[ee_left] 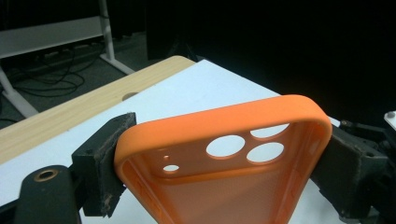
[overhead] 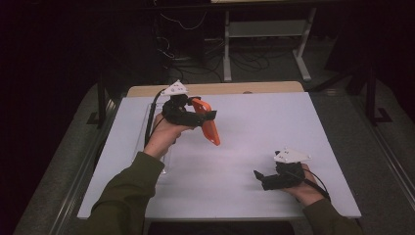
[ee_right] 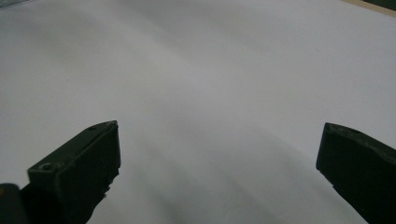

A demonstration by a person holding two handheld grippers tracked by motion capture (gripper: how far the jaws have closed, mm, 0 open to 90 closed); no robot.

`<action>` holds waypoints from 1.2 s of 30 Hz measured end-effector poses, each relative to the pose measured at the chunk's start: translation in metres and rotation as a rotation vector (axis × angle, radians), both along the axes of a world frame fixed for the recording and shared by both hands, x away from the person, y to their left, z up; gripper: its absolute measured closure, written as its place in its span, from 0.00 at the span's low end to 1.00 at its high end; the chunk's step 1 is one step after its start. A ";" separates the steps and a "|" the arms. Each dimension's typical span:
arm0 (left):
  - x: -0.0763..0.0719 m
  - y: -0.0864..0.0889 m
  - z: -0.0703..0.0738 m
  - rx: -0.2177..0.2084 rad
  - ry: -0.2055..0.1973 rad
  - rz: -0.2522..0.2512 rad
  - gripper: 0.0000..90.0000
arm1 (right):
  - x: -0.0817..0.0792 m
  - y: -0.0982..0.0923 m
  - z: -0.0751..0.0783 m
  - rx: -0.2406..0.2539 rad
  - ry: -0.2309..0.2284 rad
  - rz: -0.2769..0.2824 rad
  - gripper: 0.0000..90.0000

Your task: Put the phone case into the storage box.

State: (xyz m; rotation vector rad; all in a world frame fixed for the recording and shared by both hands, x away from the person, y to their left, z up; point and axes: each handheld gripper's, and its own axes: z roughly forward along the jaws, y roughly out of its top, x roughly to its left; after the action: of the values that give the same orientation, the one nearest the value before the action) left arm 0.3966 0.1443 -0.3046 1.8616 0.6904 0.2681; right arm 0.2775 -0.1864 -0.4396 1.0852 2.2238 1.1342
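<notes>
Orange phone case (overhead: 209, 123) held off the white table (overhead: 244, 127), clamped in left gripper (overhead: 198, 116), hanging tilted toward the table's middle. Right gripper (overhead: 258, 175) low over the near right corner, well apart from the case.

Left gripper view: jaws clamped on the case's (ee_left: 219, 158) two long edges; camera cutouts face up, inside surface showing.

Right gripper view: jaws spread wide, nothing between, bare tabletop (ee_right: 210, 93) ahead.

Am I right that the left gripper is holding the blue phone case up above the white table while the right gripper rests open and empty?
Not quite: the phone case is orange, not blue, as the left gripper view shows. The left gripper does hold it, and the right gripper is open and empty.
</notes>
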 end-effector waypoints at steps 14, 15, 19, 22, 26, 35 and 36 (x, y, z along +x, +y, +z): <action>0.010 0.012 0.012 0.013 -0.015 0.034 0.17 | 0.001 -0.001 0.000 -0.002 -0.003 -0.001 0.00; 0.011 0.012 0.013 0.009 -0.014 0.038 0.17 | 0.000 -0.001 0.000 -0.001 -0.003 -0.001 0.00; 0.014 0.015 0.016 0.024 -0.015 0.043 0.17 | 0.001 -0.001 0.000 -0.003 -0.003 0.000 0.00; 0.016 0.018 0.020 0.026 -0.025 0.053 0.17 | 0.001 -0.001 0.000 -0.003 -0.004 -0.001 0.00; 0.020 0.022 0.025 0.029 -0.035 0.066 0.17 | 0.001 -0.001 0.000 0.000 -0.004 -0.001 0.00; 0.028 0.032 0.032 0.026 -0.047 0.110 0.17 | 0.001 -0.001 0.000 -0.002 -0.005 0.000 0.00; 0.029 0.033 0.033 0.029 -0.049 0.115 0.17 | 0.001 -0.001 0.000 -0.002 -0.005 0.000 0.00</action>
State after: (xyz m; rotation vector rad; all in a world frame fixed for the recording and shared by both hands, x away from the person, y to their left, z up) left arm 0.4260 0.1775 -0.2716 1.8397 0.7643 0.3984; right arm 0.2785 -0.1874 -0.4400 1.0810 2.2205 1.1327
